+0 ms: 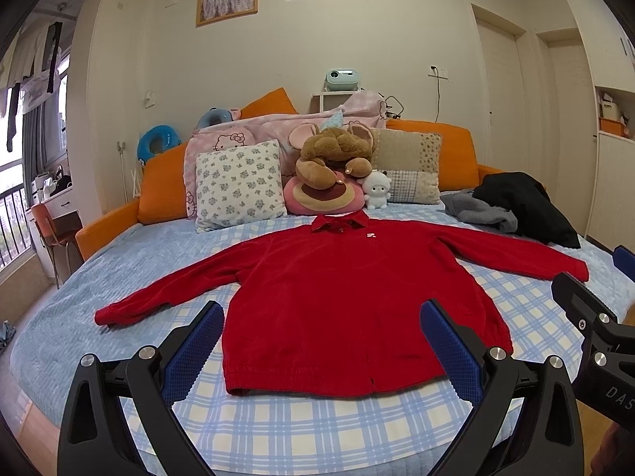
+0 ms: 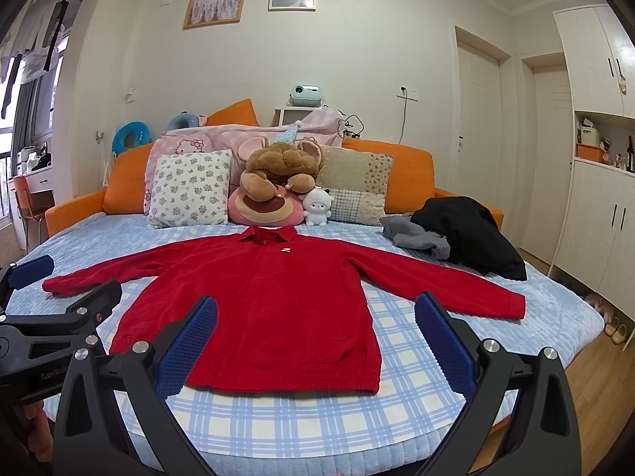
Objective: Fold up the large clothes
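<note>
Here, red jacket (image 1: 349, 297) flat on bed (image 1: 278, 428) — sleeves spread.

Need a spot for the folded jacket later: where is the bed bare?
Bare: the blanket strip in front of the jacket hem, and the near right corner below the right sleeve. Crowded: the pillows and toys behind the collar, dark clothes far right.
</note>
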